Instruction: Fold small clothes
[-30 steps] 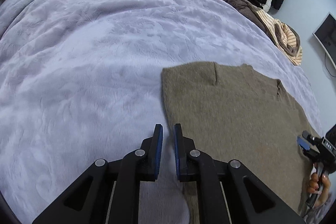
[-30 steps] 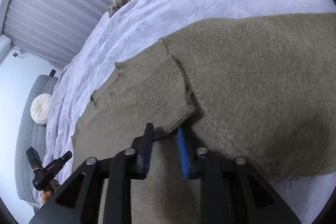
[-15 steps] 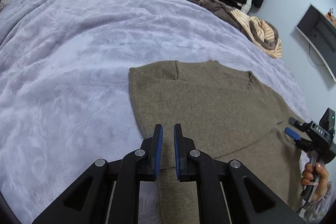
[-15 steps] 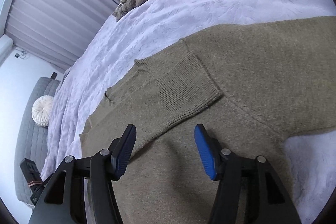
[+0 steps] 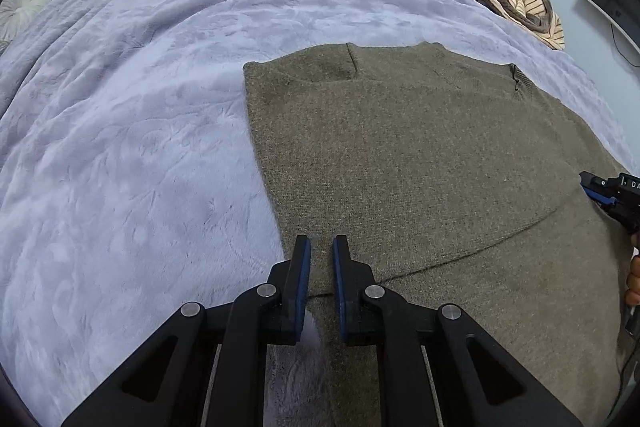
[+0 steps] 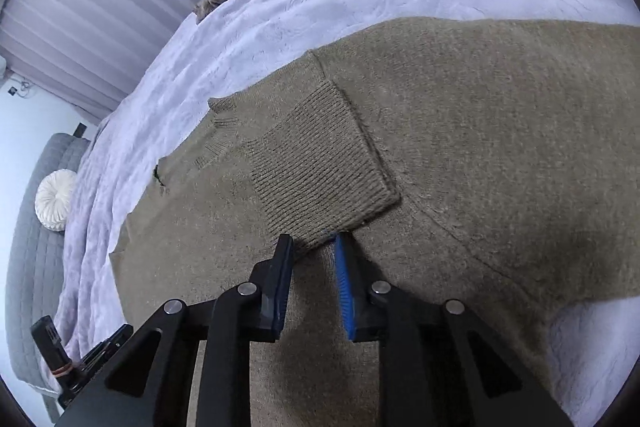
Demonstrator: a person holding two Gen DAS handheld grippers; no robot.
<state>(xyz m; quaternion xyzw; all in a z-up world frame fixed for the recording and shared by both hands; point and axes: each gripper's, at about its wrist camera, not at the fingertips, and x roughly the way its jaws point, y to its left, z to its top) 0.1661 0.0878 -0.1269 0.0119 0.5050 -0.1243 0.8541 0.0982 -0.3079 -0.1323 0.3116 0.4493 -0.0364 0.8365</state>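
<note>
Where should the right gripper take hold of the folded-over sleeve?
At the ribbed cuff, on its near free corner, coming from below that edge. The cuff lies flat atop the sweater, so only its edge offers a lip. The right gripper is closing there now.

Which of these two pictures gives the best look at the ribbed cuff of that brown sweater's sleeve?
The right wrist view. The ribbed cuff fills the middle of the frame, lying flat on the sweater, its knit ribs sharp. The closing right gripper sits at its near edge. In the left wrist view the sweater shows, but no ribbed cuff can be made out.
</note>
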